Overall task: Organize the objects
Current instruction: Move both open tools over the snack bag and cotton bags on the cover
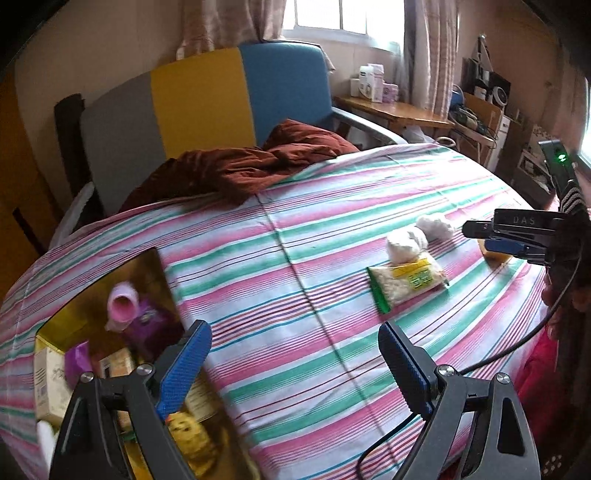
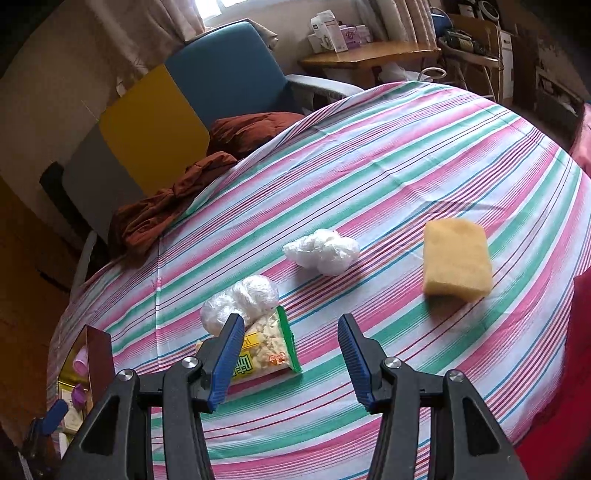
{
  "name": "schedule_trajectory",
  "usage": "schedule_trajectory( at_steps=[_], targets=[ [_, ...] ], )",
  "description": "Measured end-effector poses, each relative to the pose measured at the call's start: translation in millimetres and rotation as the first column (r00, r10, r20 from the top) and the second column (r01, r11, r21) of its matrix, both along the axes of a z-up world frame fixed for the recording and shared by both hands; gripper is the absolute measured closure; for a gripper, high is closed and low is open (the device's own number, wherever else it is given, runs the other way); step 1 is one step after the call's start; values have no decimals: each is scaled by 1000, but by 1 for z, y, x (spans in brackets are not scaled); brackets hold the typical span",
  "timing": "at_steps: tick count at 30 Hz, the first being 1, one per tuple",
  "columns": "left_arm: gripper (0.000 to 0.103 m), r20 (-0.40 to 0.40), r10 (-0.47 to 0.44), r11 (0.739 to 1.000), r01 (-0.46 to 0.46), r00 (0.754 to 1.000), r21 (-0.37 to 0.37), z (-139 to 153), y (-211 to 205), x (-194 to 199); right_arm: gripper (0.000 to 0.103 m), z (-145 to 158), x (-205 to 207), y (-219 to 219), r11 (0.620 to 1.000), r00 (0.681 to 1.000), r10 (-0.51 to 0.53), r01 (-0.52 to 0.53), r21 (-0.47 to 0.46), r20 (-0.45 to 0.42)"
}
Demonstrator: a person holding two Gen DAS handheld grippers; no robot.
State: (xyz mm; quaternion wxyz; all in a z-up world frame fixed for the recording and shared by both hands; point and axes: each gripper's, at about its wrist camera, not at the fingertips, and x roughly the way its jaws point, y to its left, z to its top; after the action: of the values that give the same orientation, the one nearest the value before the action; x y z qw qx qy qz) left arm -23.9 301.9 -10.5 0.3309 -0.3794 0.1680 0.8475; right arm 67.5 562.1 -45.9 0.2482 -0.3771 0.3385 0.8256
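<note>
A gold box (image 1: 92,310) of small items sits at the striped tabletop's (image 1: 314,240) left edge; left tool (image 1: 295,365) released beside it. Snack packet (image 2: 266,350), two plastic wads (image 2: 321,251), yellow sponge (image 2: 456,260) lie rightward; right tool (image 2: 291,354) released above the packet

Rumpled rust-brown blanket (image 1: 255,166) lies at the striped sheet's far edge, ahead-left. Grey-yellow-blue padded headboard (image 1: 199,99) stands behind it. Wooden side table (image 2: 365,55) with white boxes (image 2: 328,35) sits far ahead-right.
</note>
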Motion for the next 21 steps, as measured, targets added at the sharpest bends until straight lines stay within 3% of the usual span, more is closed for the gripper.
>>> schedule_trajectory(
  at_steps=[13, 21],
  targets=[
    [11, 80, -78, 996, 81, 994, -25, -24, 65, -9, 50, -5, 27, 28, 984, 985, -154, 146, -100, -81],
    [11, 58, -249, 963, 254, 967, -88, -42, 119, -4, 50, -15, 38, 43, 961, 969, -223, 200, -193, -110]
  ],
)
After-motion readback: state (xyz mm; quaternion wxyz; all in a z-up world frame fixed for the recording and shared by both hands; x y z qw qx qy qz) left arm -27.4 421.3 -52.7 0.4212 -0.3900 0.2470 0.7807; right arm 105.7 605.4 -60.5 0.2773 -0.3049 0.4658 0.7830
